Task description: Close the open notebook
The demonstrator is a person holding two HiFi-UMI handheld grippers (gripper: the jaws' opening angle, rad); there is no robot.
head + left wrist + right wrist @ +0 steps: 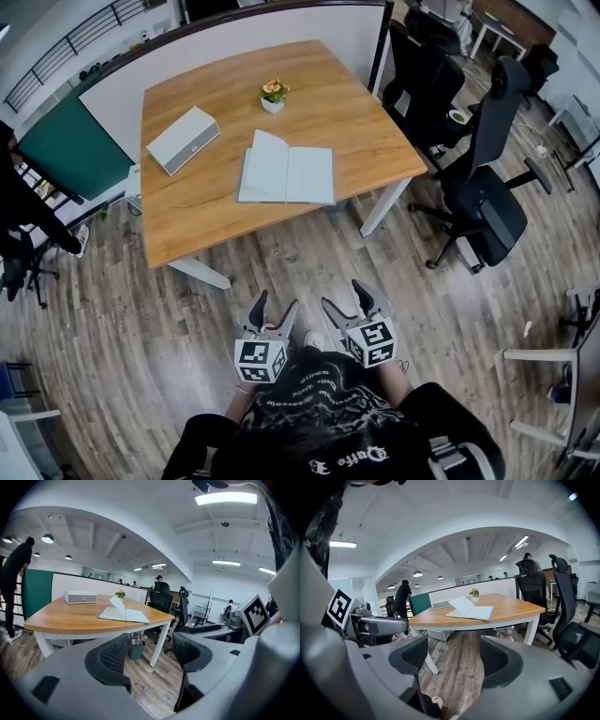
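Note:
An open notebook (286, 172) with pale pages lies on the wooden table (206, 206), near its front edge; its left leaf stands partly raised. The same notebook shows as (124, 614) in the left gripper view and as (469, 610) in the right gripper view. My left gripper (277, 311) and right gripper (345, 300) are held close to the person's body, well short of the table, over the floor. Both are open with nothing between the jaws.
A grey flat box (183, 139) lies at the table's back left and a small potted flower (273, 95) at the back. Black office chairs (487, 178) stand to the right. A white partition (234, 42) backs the table. A person in black (19, 211) stands at far left.

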